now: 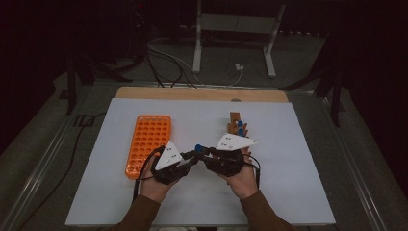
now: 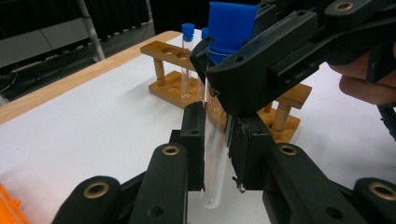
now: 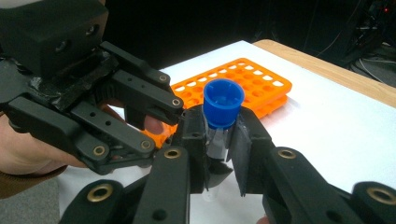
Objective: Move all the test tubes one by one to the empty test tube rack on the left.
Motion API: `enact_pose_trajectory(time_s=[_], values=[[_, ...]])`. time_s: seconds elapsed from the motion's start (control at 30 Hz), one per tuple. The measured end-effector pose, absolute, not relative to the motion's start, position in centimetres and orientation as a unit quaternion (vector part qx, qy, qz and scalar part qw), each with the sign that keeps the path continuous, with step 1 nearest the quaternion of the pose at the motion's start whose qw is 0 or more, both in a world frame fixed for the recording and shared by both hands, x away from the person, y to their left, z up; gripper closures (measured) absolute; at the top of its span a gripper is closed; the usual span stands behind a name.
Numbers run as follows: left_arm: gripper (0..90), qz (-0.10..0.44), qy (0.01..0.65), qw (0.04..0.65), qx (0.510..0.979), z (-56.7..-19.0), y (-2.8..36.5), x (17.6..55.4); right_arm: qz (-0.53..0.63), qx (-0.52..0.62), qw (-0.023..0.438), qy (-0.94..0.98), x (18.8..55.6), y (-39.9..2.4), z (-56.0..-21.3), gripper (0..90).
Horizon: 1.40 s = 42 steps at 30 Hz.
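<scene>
White-topped counter (image 1: 298,192) with a wooden far edge; orange plastic tube tray (image 1: 149,143) left of the hands, light wooden tube rack (image 2: 177,84) with blue-capped tubes beyond them; left gripper (image 2: 215,151) fingers closed on the clear glass test tube with blue cap (image 2: 214,154) at mid-body; right gripper (image 3: 219,147) fingers clamp it just under the cap, crowding the tube's top; tube upright above the counter between tray and rack.

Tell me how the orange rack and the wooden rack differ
The orange rack is a flat plastic grid of many small holes, and those holes look empty. The wooden rack has a single row of larger holes on turned posts and holds blue-capped tubes. Both sit on the white table.
</scene>
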<state>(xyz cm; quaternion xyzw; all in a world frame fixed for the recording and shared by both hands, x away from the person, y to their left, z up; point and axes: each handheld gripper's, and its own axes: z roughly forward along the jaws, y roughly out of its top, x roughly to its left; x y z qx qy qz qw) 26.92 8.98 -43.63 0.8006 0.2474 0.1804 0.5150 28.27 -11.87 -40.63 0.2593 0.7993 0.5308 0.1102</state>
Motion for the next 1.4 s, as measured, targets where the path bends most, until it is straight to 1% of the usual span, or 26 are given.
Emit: enact_pose_trajectory(time_s=[0.07,0.13,0.17,0.2,0.23,0.3,0.37,0.43,0.7,1.17,1.4], values=[[77.3,0.18,0.247,0.515,0.801,-43.6,9.0,26.9,0.533,0.259,0.105,0.799,28.3,-11.9,-40.7,75.9],[77.4,0.181,0.248,0.514,0.801,-43.6,9.1,26.9,0.54,0.262,0.093,0.794,28.5,-12.1,-40.7,62.2],[77.5,0.183,0.25,0.514,0.8,-43.6,9.2,26.9,0.545,0.267,0.087,0.79,28.6,-12.3,-40.6,45.2],[77.5,0.183,0.252,0.515,0.799,-43.6,9.3,26.9,0.547,0.269,0.086,0.788,28.6,-12.4,-40.5,39.4],[77.5,0.183,0.255,0.516,0.797,-43.5,9.4,26.9,0.547,0.269,0.086,0.788,28.6,-12.4,-40.5,39.4],[77.5,0.186,0.259,0.518,0.794,-43.4,9.7,27.0,0.551,0.274,0.088,0.784,28.6,-12.7,-40.4,32.6],[77.4,0.188,0.263,0.52,0.791,-43.3,10.0,27.0,0.554,0.28,0.09,0.779,28.6,-13.2,-40.3,22.4],[77.5,0.19,0.269,0.523,0.786,-43.1,10.4,27.1,0.551,0.286,0.095,0.778,28.6,-13.6,-40.2,16.2],[77.5,0.2,0.287,0.534,0.77,-42.3,12.0,27.3,0.539,0.302,0.113,0.778,28.5,-15.6,-40.4,14.5],[77.5,0.237,0.317,0.545,0.739,-41.0,15.6,27.2,0.537,0.311,0.118,0.775,28.3,-16.9,-40.8,15.3],[77.5,0.249,0.338,0.537,0.731,-41.3,17.7,27.0,0.538,0.314,0.122,0.773,28.3,-17.5,-40.8,15.5]])
